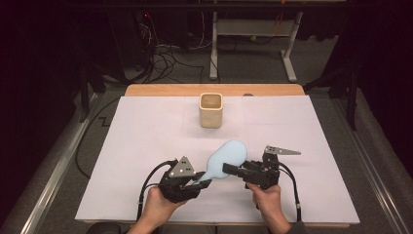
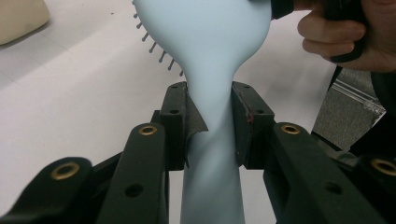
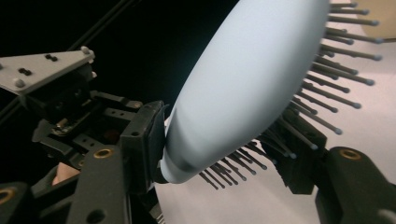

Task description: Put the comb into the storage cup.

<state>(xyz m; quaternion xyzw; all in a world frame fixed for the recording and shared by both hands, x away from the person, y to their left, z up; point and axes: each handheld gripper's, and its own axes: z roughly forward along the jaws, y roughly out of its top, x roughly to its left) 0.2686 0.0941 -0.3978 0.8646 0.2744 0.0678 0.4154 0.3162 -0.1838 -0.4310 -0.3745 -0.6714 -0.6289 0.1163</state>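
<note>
Item: pale blue hairbrush [image 1: 225, 158], lower middle of the high view, held off the white table [image 1: 146, 141].

Left fingers [image 2: 173, 122]: pinching the handle neck.

Right fingers [image 3: 145, 140]: bracketing the head's edge, one on the smooth back, one among the bristles [image 3: 327, 70]; firm contact uncertain.

Handling: I should seat the right grip squarely before my left lets go.

Obscured: handle end; contents of the beige cup [image 1: 211, 110].

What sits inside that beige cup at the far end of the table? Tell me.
The beige cup stands upright, its mouth open. From the high view only the pale inner wall near the rim shows; nothing sticks out above it. Its bottom is hidden by the front wall.
</note>
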